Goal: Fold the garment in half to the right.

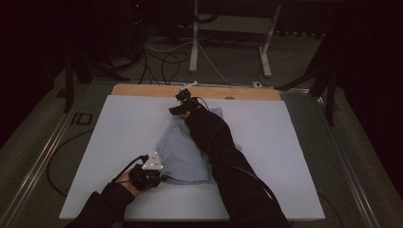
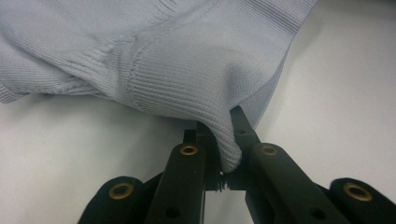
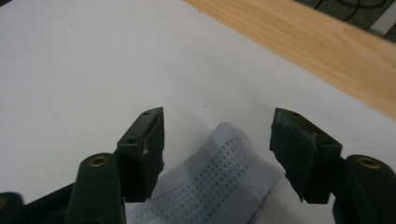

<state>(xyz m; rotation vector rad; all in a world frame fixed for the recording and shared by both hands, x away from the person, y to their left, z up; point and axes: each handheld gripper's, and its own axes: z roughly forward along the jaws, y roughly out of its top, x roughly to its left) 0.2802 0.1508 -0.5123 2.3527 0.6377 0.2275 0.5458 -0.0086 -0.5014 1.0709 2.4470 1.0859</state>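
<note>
A pale blue knit garment (image 1: 183,152) lies crumpled in the middle of the white board (image 1: 119,133). At the garment's near left corner my left gripper (image 1: 160,178) is shut on a fold. In the left gripper view the ribbed knit (image 2: 187,60) is pinched between the jaws of the left gripper (image 2: 220,122). My right gripper (image 1: 177,110) is at the garment's far end, the dark sleeve lying over the cloth. In the right gripper view the right gripper (image 3: 217,123) stands open. A banded hem (image 3: 219,186) lies low between the jaws, and the pads are clear of it.
A bare wooden strip (image 1: 142,90) (image 3: 327,51) runs along the board's far edge. Beyond it on the floor are cables (image 1: 166,59) and a white table frame (image 1: 195,38). Metal rails (image 1: 43,152) flank the board. White surface lies open left and right of the garment.
</note>
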